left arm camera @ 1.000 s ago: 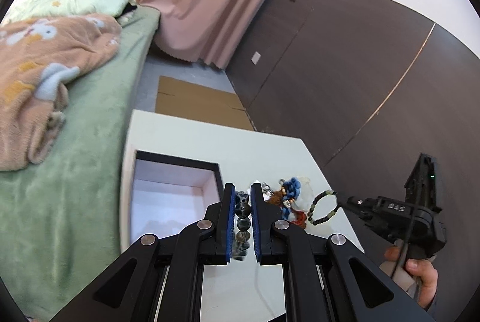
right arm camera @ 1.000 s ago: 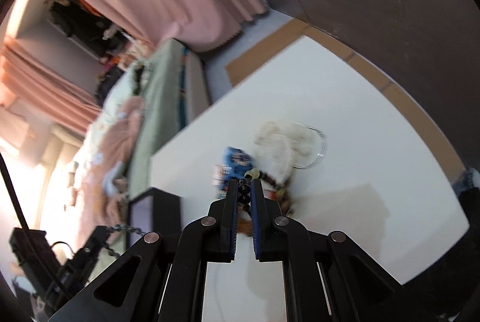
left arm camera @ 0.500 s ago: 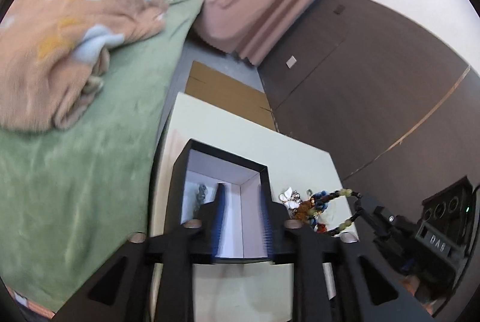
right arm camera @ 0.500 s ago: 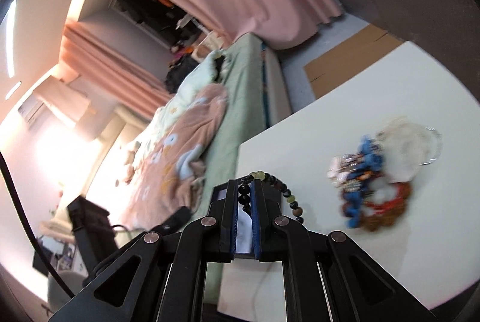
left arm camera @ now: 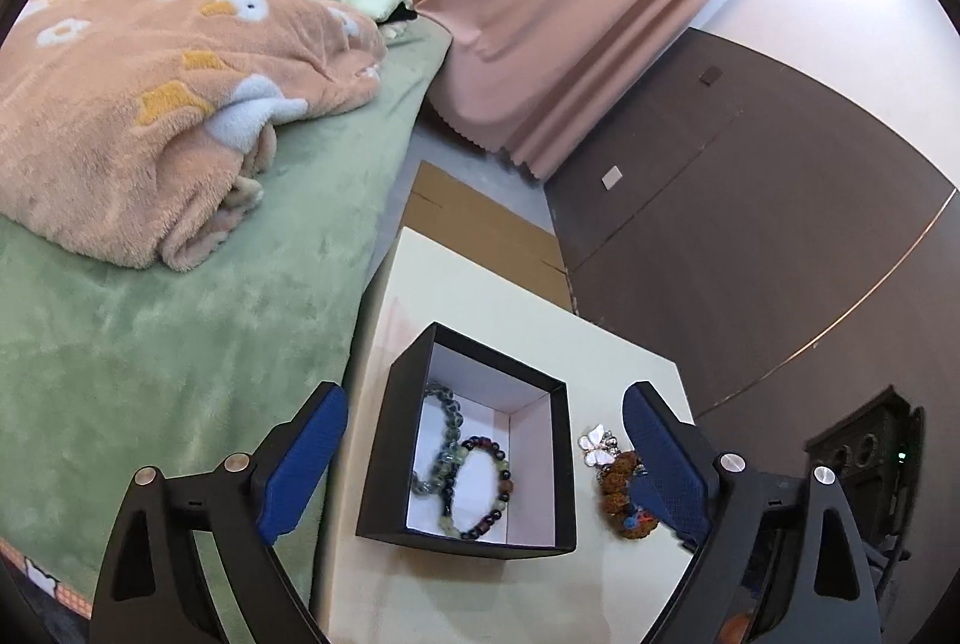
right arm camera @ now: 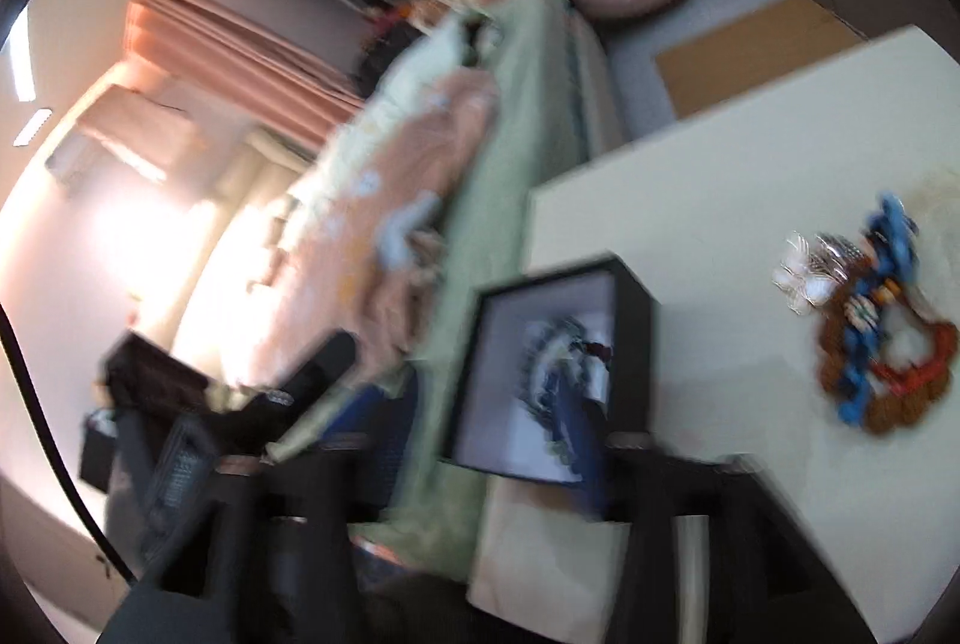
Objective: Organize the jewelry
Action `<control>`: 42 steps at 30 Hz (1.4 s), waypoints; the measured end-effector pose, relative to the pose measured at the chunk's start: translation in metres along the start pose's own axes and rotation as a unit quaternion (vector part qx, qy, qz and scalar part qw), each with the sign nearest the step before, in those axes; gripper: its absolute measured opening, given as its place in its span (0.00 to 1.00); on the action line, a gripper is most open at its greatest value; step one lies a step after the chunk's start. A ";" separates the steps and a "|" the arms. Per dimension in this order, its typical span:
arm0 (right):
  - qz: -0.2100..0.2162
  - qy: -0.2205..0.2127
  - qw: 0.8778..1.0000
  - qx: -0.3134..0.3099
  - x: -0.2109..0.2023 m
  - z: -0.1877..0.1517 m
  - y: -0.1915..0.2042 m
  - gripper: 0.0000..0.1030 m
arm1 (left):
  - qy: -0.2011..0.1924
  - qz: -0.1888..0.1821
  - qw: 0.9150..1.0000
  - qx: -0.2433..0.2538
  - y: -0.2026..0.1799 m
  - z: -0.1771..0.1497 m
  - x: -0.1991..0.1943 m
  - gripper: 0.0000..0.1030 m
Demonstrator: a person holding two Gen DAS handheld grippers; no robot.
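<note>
Let go of both bracelets within the last second. Left gripper (left arm camera: 485, 404), shut on a grey bracelet (left arm camera: 447, 428) a moment earlier, now gaped wide over the box (left arm camera: 384, 440). Right gripper (right arm camera: 480, 434), which had pinched a dark bracelet (left arm camera: 501, 470), looked spread too, though badly smeared by motion. Found both bracelets lying inside the box on its white floor, overlapping at one end. Judged two pieces sorted, with more to go: left the pile (left arm camera: 618, 482) of brown, blue and red beads and a white butterfly piece on the table (left arm camera: 480, 296), just right of the box. Hung the left gripper above the box, tilted down, fingers straddling its walls without touching. Swung the right one fast at the box's near side, pile well off to its right.
</note>
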State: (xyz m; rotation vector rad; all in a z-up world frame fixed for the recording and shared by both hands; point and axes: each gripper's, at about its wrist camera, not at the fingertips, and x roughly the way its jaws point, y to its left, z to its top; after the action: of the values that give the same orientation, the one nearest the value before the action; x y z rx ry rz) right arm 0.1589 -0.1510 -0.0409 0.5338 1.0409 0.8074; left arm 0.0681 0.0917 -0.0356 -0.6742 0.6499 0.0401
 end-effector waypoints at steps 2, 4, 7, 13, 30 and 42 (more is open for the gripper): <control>-0.009 -0.012 1.000 0.000 -0.013 0.001 -0.006 0.58 | 0.001 0.001 1.000 0.004 -0.002 -0.001 0.000 0.91; -0.019 -0.030 0.999 -0.005 -0.034 0.003 -0.009 0.68 | -0.002 0.000 1.000 0.005 -0.005 -0.002 -0.002 0.91; -0.046 -0.075 0.996 0.002 -0.066 0.004 -0.017 0.80 | 0.003 -0.011 1.000 -0.006 -0.011 -0.005 -0.001 0.91; -0.078 -0.106 0.990 0.047 -0.102 0.007 -0.040 0.80 | 0.013 -0.021 0.999 0.027 -0.046 -0.017 0.001 0.91; -0.180 -0.109 0.971 0.112 -0.158 0.002 -0.108 0.80 | 0.029 0.004 0.985 0.170 -0.103 -0.039 0.015 0.91; -0.182 -0.098 0.967 0.146 -0.158 0.000 -0.135 0.80 | 0.090 -0.031 0.971 0.217 -0.153 -0.039 0.055 0.91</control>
State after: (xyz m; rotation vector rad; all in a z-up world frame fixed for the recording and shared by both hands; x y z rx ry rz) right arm 0.1603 -0.3589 -0.0533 0.6350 1.0387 0.2705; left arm 0.1268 -0.0612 -0.0032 -0.2741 0.7814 -0.2183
